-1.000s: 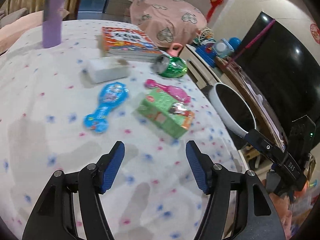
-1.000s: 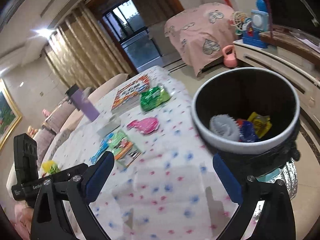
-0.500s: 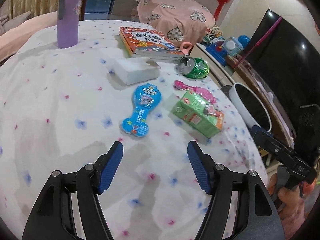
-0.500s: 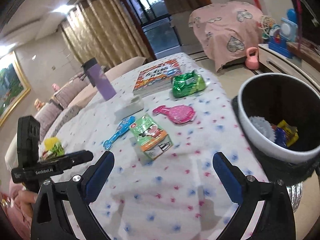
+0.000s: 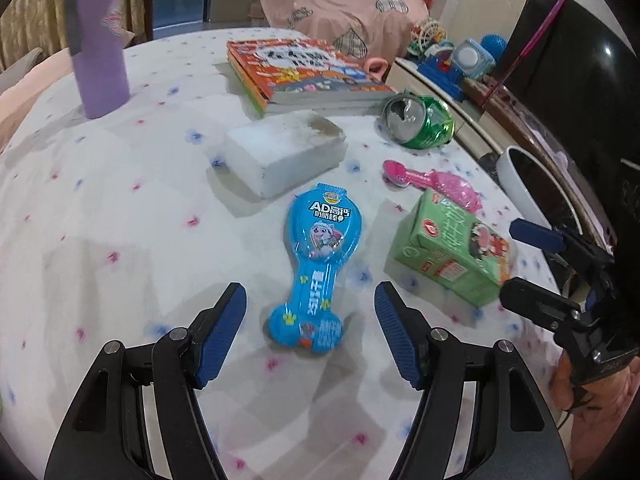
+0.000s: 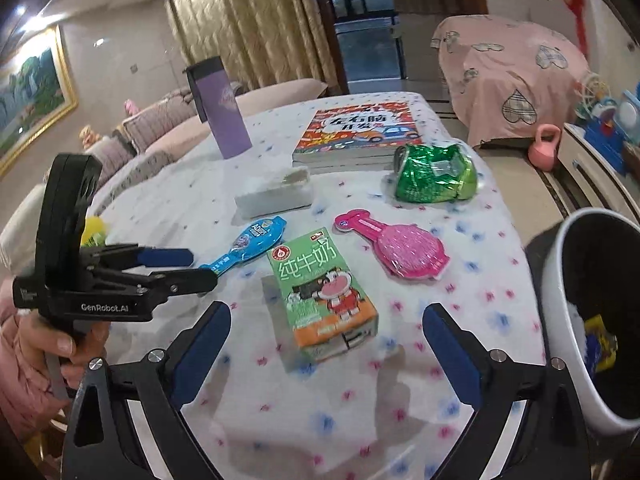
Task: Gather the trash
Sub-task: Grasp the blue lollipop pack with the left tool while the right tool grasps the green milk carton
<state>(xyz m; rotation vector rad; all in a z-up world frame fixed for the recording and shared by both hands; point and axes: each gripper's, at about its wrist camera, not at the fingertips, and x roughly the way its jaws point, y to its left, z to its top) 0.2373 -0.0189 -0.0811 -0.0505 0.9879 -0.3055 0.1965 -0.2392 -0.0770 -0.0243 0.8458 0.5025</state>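
A blue snack wrapper (image 5: 316,264) lies on the flowered tablecloth, its near end between the open fingers of my left gripper (image 5: 310,322); it also shows in the right wrist view (image 6: 246,250). A green milk carton (image 5: 450,250) (image 6: 322,296) lies flat just ahead of my open, empty right gripper (image 6: 326,346). A pink wrapper (image 5: 434,184) (image 6: 400,246) and a crushed green can (image 5: 420,122) (image 6: 434,174) lie farther back. The white-rimmed black trash bin (image 6: 568,312) (image 5: 520,190) stands off the table's right edge and holds some trash.
A white block (image 5: 284,150), a picture book (image 5: 304,72) and a purple bottle (image 5: 100,52) stand on the far part of the table (image 5: 120,208). A pink-covered piece of furniture (image 6: 512,76), a pink kettlebell (image 6: 544,152) and toys lie beyond the table.
My left gripper has moved forward over the blue wrapper, which now lies between its fingers. My right gripper has swung left from the bin to face the milk carton.
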